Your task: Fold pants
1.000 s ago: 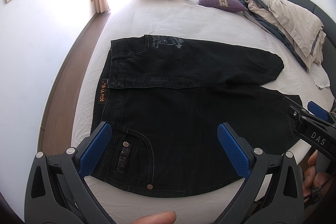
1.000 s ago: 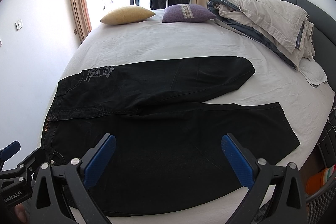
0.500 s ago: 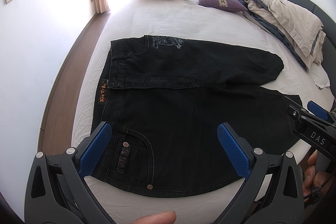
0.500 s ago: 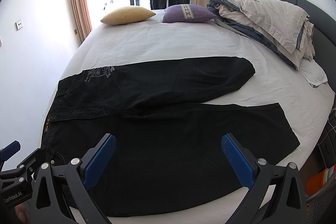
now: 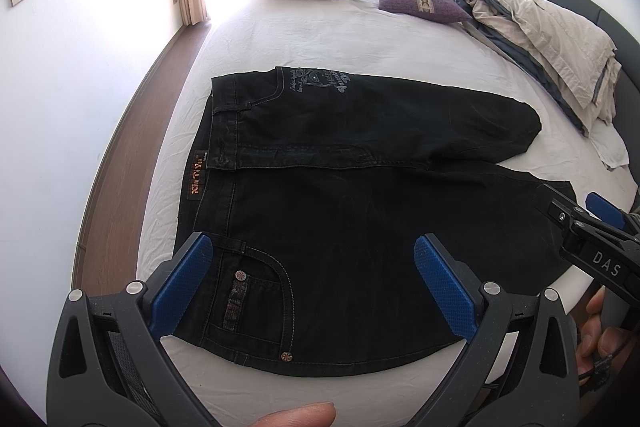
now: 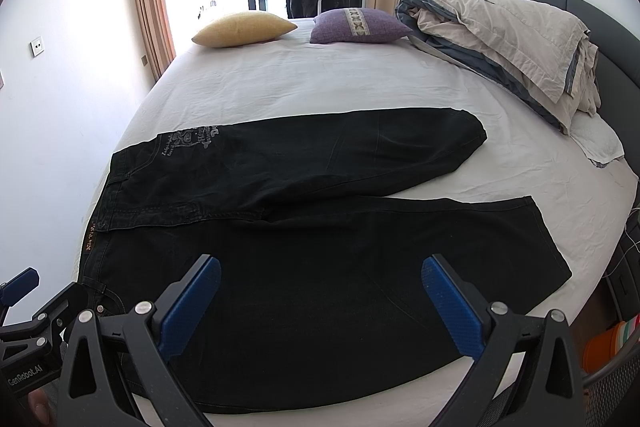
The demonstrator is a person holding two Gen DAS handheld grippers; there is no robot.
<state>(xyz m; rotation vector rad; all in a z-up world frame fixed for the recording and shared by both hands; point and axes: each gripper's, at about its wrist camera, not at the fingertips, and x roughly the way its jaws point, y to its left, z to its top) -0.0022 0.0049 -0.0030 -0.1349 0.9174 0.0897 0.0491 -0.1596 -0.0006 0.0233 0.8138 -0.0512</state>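
Pants (image 5: 360, 211), black, are lying spread flat on the white bed (image 5: 320, 39), waistband toward the wall side, one leg angling away from the other. The left gripper (image 5: 316, 283) is hovering over the front pocket, jaws gaping wide, holding nothing. The right gripper (image 6: 320, 301) is hanging above the nearer leg, equally wide and empty.
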